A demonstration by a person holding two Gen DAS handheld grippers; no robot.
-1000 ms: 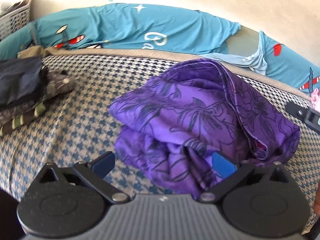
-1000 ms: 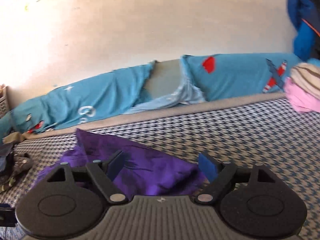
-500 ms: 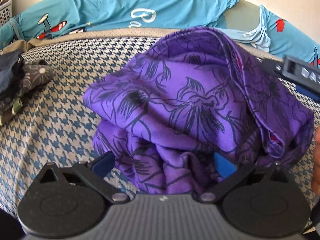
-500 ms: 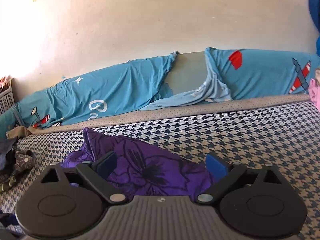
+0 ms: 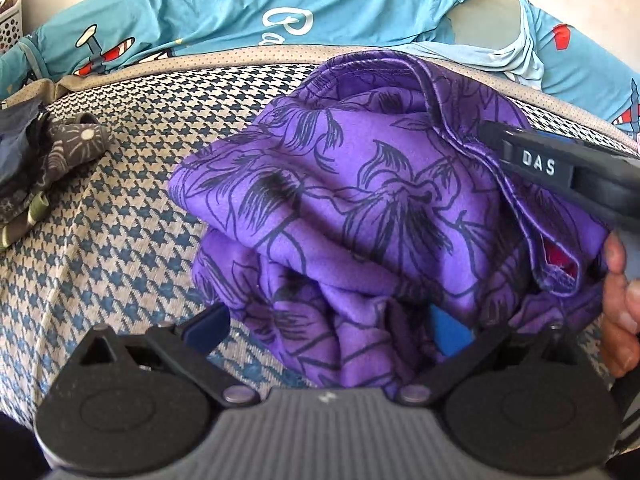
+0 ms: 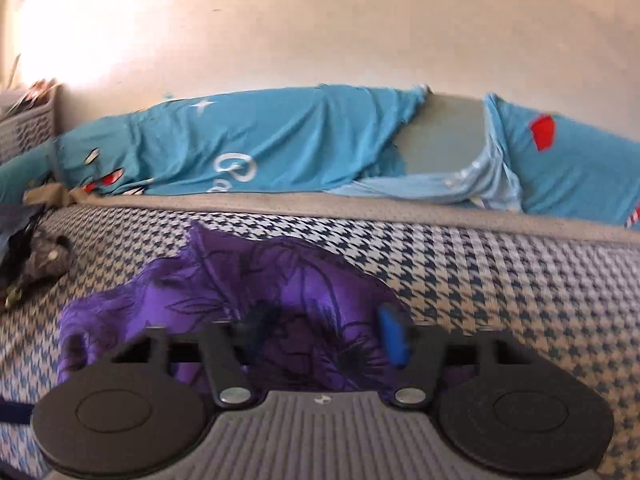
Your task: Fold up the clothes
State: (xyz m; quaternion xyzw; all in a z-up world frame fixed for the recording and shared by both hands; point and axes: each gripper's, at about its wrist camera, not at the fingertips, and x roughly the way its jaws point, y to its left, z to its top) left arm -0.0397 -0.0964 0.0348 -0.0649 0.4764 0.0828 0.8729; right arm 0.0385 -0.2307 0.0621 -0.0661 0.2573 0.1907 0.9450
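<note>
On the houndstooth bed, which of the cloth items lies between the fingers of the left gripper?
The purple floral-print garment, bunched at the middle of the bed. The dark folded clothes lie apart at the left edge, and the turquoise printed sheet lines the wall.

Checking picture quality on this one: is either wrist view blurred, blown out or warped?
Left wrist view: sharp, the purple garment print crisp; strong fisheye bends the mattress edge. Right wrist view: motion blur smears the right gripper, whose jaws are closing with purple cloth between them; the wall glares white at upper left; same barrel warp.
</note>
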